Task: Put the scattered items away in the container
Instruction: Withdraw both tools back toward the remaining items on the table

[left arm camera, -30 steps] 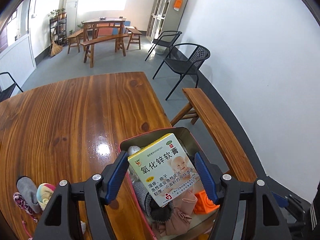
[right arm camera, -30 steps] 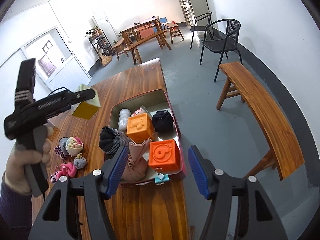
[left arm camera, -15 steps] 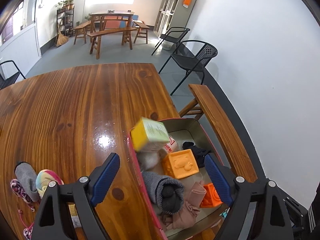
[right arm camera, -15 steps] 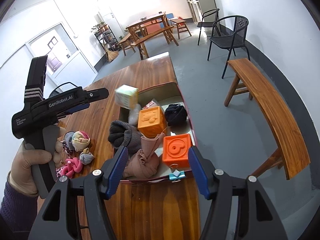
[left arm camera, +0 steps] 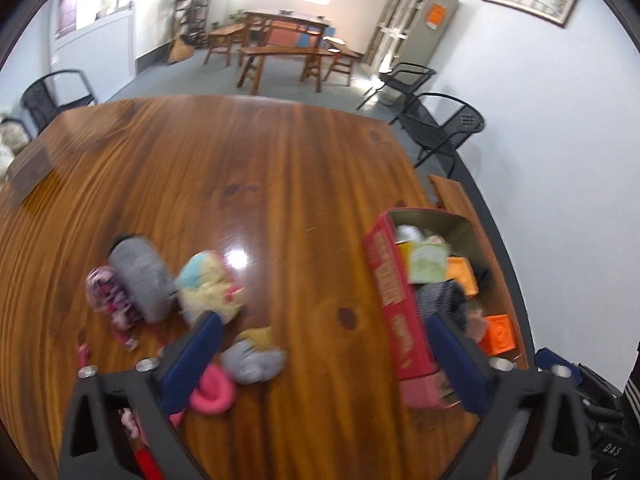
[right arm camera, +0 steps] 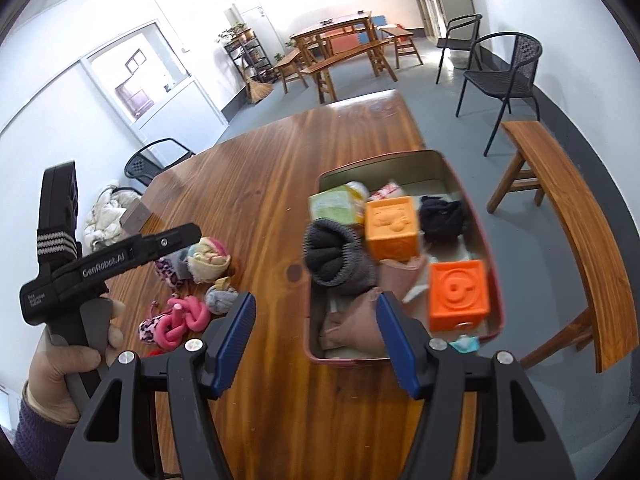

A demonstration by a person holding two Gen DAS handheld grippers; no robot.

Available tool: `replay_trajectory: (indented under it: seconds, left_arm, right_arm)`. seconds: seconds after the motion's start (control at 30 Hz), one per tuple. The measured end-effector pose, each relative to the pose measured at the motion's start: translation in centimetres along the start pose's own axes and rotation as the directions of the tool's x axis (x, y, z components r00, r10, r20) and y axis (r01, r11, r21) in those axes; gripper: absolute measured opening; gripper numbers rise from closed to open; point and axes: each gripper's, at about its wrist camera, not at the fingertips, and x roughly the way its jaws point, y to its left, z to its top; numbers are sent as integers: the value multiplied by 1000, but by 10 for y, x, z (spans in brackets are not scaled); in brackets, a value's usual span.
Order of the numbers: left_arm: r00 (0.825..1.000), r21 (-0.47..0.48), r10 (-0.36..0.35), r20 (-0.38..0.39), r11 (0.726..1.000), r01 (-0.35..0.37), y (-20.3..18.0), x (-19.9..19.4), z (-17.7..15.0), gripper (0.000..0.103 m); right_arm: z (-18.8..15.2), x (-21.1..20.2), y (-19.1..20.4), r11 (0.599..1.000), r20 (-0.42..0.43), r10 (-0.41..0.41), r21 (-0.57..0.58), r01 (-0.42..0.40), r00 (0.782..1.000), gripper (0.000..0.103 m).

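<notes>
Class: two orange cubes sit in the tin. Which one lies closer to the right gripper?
The orange cube with the swirl, beside the right gripper; the face cube sits farther back.

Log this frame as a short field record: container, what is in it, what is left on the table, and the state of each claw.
container: red-walled rectangular tin, at the wooden table's right edge
in container: two orange embossed cubes, yellow-green carton, dark grey knit roll, black sock ball, brown cloth
left on table: rolled socks and pink knotted toy, clustered left of the tin
left claw: open, jaws just widened, nothing between them
right claw: open, empty
</notes>
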Motion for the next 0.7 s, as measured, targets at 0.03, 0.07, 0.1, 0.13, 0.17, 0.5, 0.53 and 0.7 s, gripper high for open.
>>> replay_trajectory:
  seconds: [0.03, 0.07, 0.1, 0.13, 0.17, 0.5, 0.53, 0.7]
  left_arm:
    - [1000, -19, 12, -5, 1000, -12, 13, -2, -5, 103]
    - [999, -46, 30, -14, 999, -30, 30, -5, -12, 103]
    - [999, -61, 42, -19, 997, -43, 43, -6, -16, 103]
    - [998, -77, 55, -23, 995, -57, 55, -8, -21, 103]
    - [997, -92, 70, -28, 993, -72, 68, -11, -26, 103]
    - [987, -175, 135, -84, 973, -148, 168, -32, -76, 103]
    - [987, -173, 133, -88, 974, -147, 171, -33, -78, 103]
    - [989, -160, 96, -113, 981, -114, 186, -30, -87, 103]
  right_arm:
    - [-2, 4, 8, 1000, -8, 9, -8, -10, 1000, 67]
    - [-4, 10, 17, 1000, -19, 20, -17, -21, 1000, 67]
    - [-7, 14, 25, 999, -28, 28, -26, -29, 999, 67]
    - [-9, 19, 33, 999, -38, 36, -34, -37, 999, 67]
    - [-12, 24, 41, 998, -50, 45, -43, -47, 998, 67]
    - [-39, 78, 110, 993, -159, 67, -89, -81, 985, 67]
    - [-41, 83, 114, 993, -167, 65, -88, -81, 984, 67]
    - [-49, 98, 129, 995, -192, 46, -77, -62, 980, 67]
